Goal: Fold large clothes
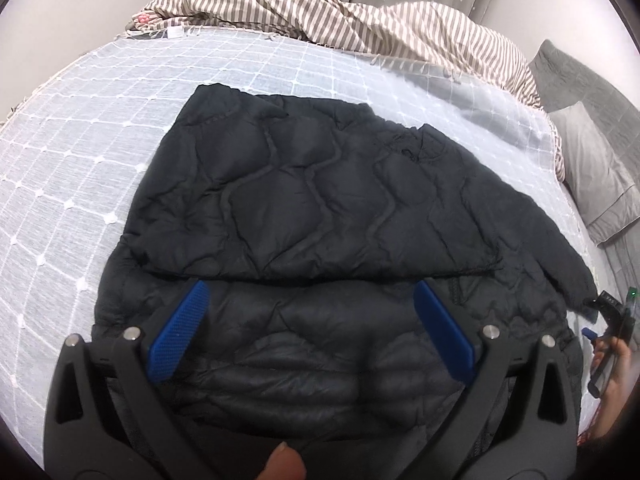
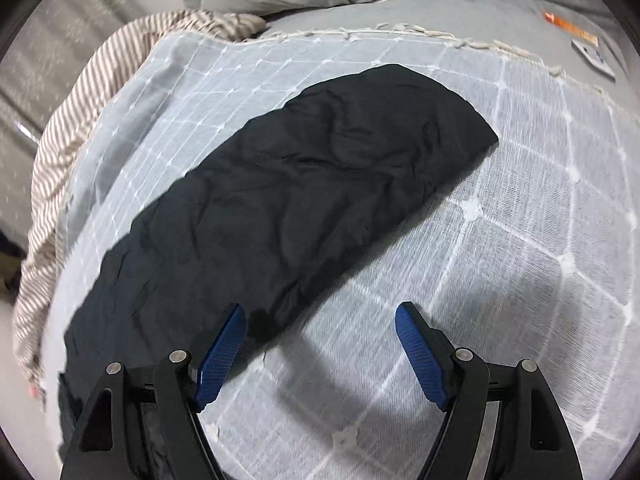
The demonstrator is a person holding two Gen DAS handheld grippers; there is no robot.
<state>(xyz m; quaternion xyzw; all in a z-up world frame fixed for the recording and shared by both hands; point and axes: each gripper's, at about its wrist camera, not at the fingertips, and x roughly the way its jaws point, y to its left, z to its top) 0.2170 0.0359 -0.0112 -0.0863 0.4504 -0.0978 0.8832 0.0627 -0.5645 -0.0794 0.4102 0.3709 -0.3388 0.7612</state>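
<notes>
The bed (image 1: 60,168) with its white-checked cover carries the black quilted jacket (image 1: 320,184), partly folded, in the middle, a striped blanket (image 1: 360,20) and grey pillow (image 1: 596,172) beyond it, and both the left tool (image 1: 312,312) and right tool (image 2: 320,336) hang spread wide and empty above it.

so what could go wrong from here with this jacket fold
1. The puffy black jacket looks springy; with the left hand-held gripper open above it, the folded-over panel could creep back.
2. The right hand-held gripper is open over the sleeve edge, so it could pinch the white grid blanket too.
</notes>
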